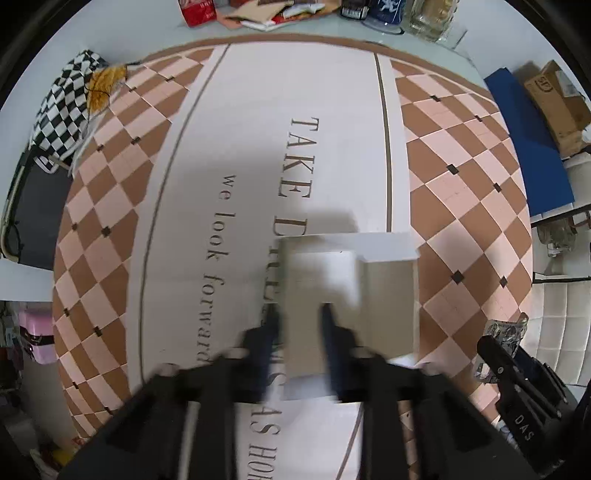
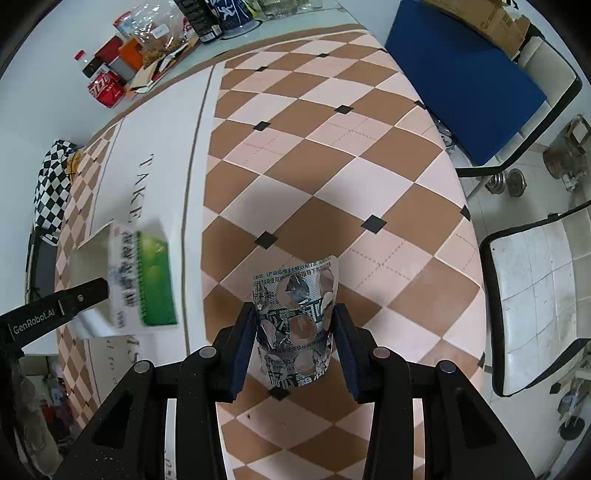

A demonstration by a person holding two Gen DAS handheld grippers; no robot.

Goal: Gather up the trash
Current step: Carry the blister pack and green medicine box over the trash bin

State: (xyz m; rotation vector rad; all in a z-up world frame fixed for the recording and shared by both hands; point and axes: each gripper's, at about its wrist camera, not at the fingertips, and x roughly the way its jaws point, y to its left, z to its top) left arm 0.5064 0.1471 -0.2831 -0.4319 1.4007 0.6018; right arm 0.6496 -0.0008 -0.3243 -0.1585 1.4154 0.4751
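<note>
Brown-and-pink checkered matting (image 2: 332,155) with a white lettered centre panel (image 1: 295,129) covers the work surface. At its far edge lie a red can (image 2: 107,88), cartons and a clear bag (image 2: 162,26); a checkered cloth (image 1: 66,103) sits at the left edge and a blue board (image 2: 461,74) at the right. The left gripper (image 1: 299,317) has its jaws clamped on a wall of an opened white carton (image 1: 351,295), which the right wrist view shows with a green printed face (image 2: 155,273), blurred by motion. The right gripper (image 2: 293,321) has its jaws closed on a used silver blister pack (image 2: 295,314), held upright above the matting. A white tiled chair seat (image 2: 535,302) stands to the right.
</note>
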